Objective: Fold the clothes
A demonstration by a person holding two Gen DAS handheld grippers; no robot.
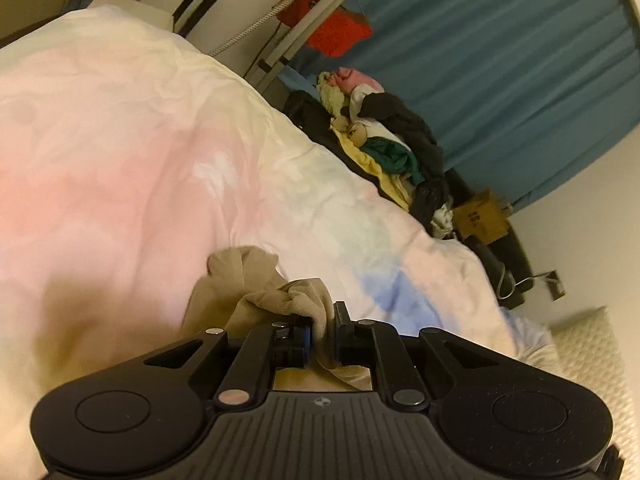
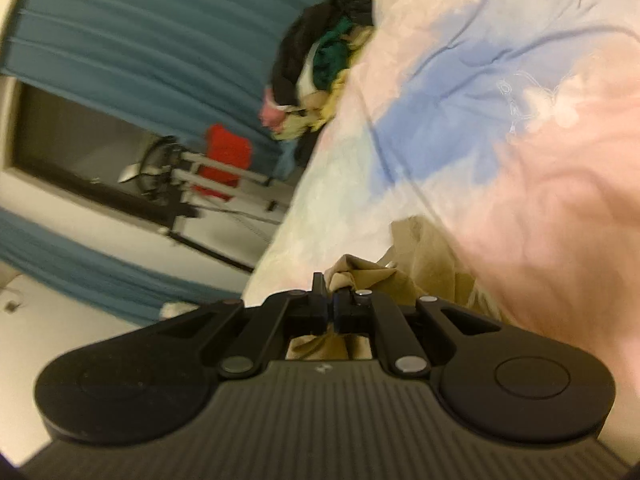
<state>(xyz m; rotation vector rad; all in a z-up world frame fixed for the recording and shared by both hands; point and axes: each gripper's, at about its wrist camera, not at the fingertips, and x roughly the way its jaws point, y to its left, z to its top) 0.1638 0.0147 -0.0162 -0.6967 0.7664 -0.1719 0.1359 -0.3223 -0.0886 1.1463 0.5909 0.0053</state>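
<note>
Step in hand, likely: lifting to spread. Left gripper [image 1: 323, 320] clamped on bunched beige garment [image 1: 240, 280]; right gripper [image 2: 329, 300] pinching its edge. Garment over pastel duvet [image 1: 140, 140], clothes pile [image 1: 384, 136] at 1 o'clock. Next: 2 grips apart, lay flat.

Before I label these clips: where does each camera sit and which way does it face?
Left wrist: on the left gripper, facing across the bed cover toward the clothes pile; its fingers pinch a beige garment.
Right wrist: on the right gripper, tilted, facing the cover and curtain.
Shared: garment, cover, pile, curtain.
</note>
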